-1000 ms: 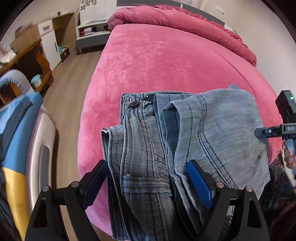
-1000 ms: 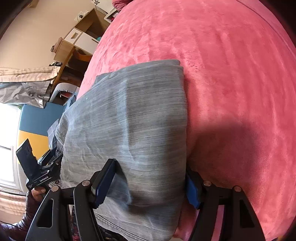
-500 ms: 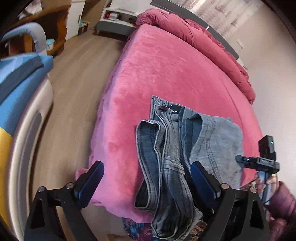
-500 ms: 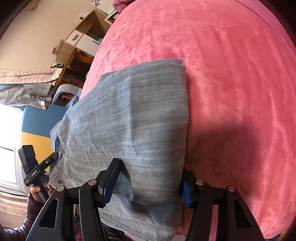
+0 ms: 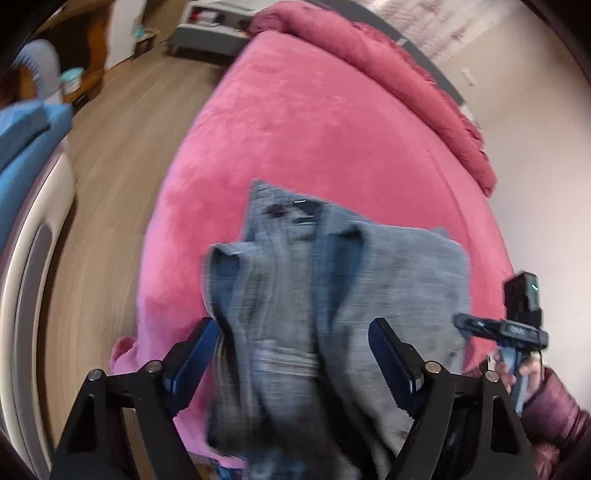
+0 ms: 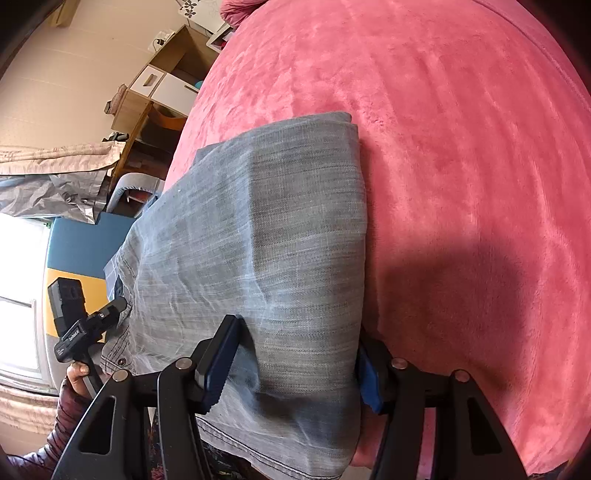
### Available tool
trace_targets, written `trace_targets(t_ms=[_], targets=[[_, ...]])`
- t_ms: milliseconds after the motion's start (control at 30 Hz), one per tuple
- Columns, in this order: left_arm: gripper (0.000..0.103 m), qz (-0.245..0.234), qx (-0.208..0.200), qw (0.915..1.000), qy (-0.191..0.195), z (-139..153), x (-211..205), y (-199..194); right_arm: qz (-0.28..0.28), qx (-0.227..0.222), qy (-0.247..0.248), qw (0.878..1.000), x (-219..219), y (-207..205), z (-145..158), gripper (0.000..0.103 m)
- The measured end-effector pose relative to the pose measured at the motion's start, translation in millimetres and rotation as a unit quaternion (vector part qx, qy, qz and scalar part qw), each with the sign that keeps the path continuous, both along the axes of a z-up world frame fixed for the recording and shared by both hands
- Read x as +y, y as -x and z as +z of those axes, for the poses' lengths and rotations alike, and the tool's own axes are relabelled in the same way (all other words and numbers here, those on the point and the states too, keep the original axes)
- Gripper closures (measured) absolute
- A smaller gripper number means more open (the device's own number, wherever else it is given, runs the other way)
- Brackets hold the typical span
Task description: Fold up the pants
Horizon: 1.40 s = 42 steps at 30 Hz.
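Observation:
Grey-blue denim pants [image 5: 332, 280] lie folded on the near edge of a pink bed [image 5: 314, 122], the waistband with its dark button toward the far side. My left gripper [image 5: 295, 354] stands around the bunched waist end, its jaws apart with cloth between the blue pads [image 5: 388, 354]; this view is blurred. In the right wrist view the pants [image 6: 266, 236] show as a smooth folded panel. My right gripper [image 6: 295, 365] stands around the panel's near edge, the jaws closing in on thick folded cloth. The right gripper also shows in the left wrist view [image 5: 509, 325], the left one in the right wrist view [image 6: 85, 328].
A rumpled pink duvet [image 5: 388, 59] lies at the bed's far end. Wood floor [image 5: 110, 155] runs left of the bed, with a blue and white chair [image 5: 26, 155], a wooden desk [image 6: 147, 122] and a low white shelf [image 5: 210, 29] beyond.
My left gripper has moved in over the waist end and its jaws have narrowed around the cloth. My right gripper's jaws have narrowed on the panel's edge.

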<state>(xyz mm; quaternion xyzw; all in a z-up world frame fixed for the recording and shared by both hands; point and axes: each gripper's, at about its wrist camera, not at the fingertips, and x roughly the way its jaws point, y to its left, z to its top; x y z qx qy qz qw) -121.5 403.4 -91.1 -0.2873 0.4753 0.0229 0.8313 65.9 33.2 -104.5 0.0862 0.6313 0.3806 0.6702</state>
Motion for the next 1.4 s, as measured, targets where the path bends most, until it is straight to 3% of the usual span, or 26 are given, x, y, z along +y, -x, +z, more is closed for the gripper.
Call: trace_targets(t_ms=[100,167,267,333,367,400,433,500,633,667,700,767,833,900,967,1067,1267,1367,1400], targets=[[0.012,-0.040,0.029,0.9977,-0.046,-5.2,-14.3,-6.4,-0.003,0.000,-0.003,1.000,-1.4,0.1,-0.9,0.044],[0.013,-0.045,0.040,0.9978,-0.026,-15.9,-11.5,-9.2,-0.004,0.000,-0.004,1.000,-2.5,0.1,-1.5,0.044],[0.013,-0.044,0.011,0.9986,0.026,-12.2,-6.0,-16.6,-0.006,0.001,-0.006,1.000,-5.0,0.7,-1.1,0.044],[0.015,-0.053,0.013,0.9980,0.031,-14.7,-9.6,-25.3,-0.010,0.006,-0.011,1.000,-8.7,-0.2,-2.0,0.044],[0.026,-0.062,0.022,0.9976,0.021,-18.7,-13.4,-30.2,-0.014,0.011,-0.016,1.000,-10.9,-1.4,-4.1,0.044],[0.054,-0.071,0.026,0.9971,0.006,-21.6,-17.5,-33.3,-0.014,0.011,-0.016,1.000,-10.9,-1.4,-4.1,0.044],[0.069,-0.069,0.026,0.9973,0.001,-22.2,-17.8,-33.3,-0.015,0.012,-0.016,1.000,-11.5,-1.9,-4.5,0.044],[0.079,-0.053,0.000,0.9983,0.022,-16.4,-13.1,-24.3,-0.013,0.013,-0.015,1.000,-12.1,-2.2,-4.2,0.044],[0.082,-0.054,-0.028,0.9980,0.015,-4.8,-23.1,-0.3,0.003,0.005,-0.010,1.000,-10.5,1.2,-0.5,0.044],[0.080,-0.054,-0.026,0.9982,0.005,-6.2,-26.0,2.0,0.007,0.003,-0.008,1.000,-10.1,2.1,0.2,0.044],[0.069,-0.045,-0.015,0.9988,-0.017,-9.8,-25.9,1.5,0.009,0.002,-0.008,1.000,-9.5,2.8,1.0,0.044],[0.057,-0.030,-0.003,0.9989,-0.036,-13.2,-21.4,-7.1,0.008,0.006,-0.011,1.000,-10.3,1.6,0.2,0.044],[0.057,-0.018,-0.022,0.9983,-0.052,-3.4,-17.3,-16.6,0.005,0.011,-0.011,1.000,-10.3,-0.7,-0.2,0.044],[0.054,-0.037,-0.034,0.9953,-0.083,1.3,-19.1,-30.6,0.005,0.009,-0.007,1.000,-10.2,-0.5,0.8,0.044],[0.050,-0.062,0.000,0.9915,-0.114,-3.0,-20.8,-43.3,0.008,0.005,-0.004,1.000,-10.4,0.9,1.8,0.044],[0.037,-0.068,0.005,0.9930,-0.096,-4.5,-10.7,-45.0,0.005,0.008,-0.004,1.000,-11.5,0.9,1.8,0.044],[0.034,-0.072,0.004,0.9918,-0.105,-7.1,-5.9,-30.8,0.011,0.009,-0.006,1.000,-13.9,2.4,0.9,0.044],[0.010,-0.058,-0.009,0.9940,-0.092,-7.1,-1.7,-19.2,0.015,0.009,-0.012,1.000,-17.7,1.7,-0.8,0.044],[0.010,-0.052,-0.001,0.9954,-0.080,-16.0,0.2,-23.5,0.015,0.010,-0.013,1.000,-17.8,0.2,-1.8,0.044]])
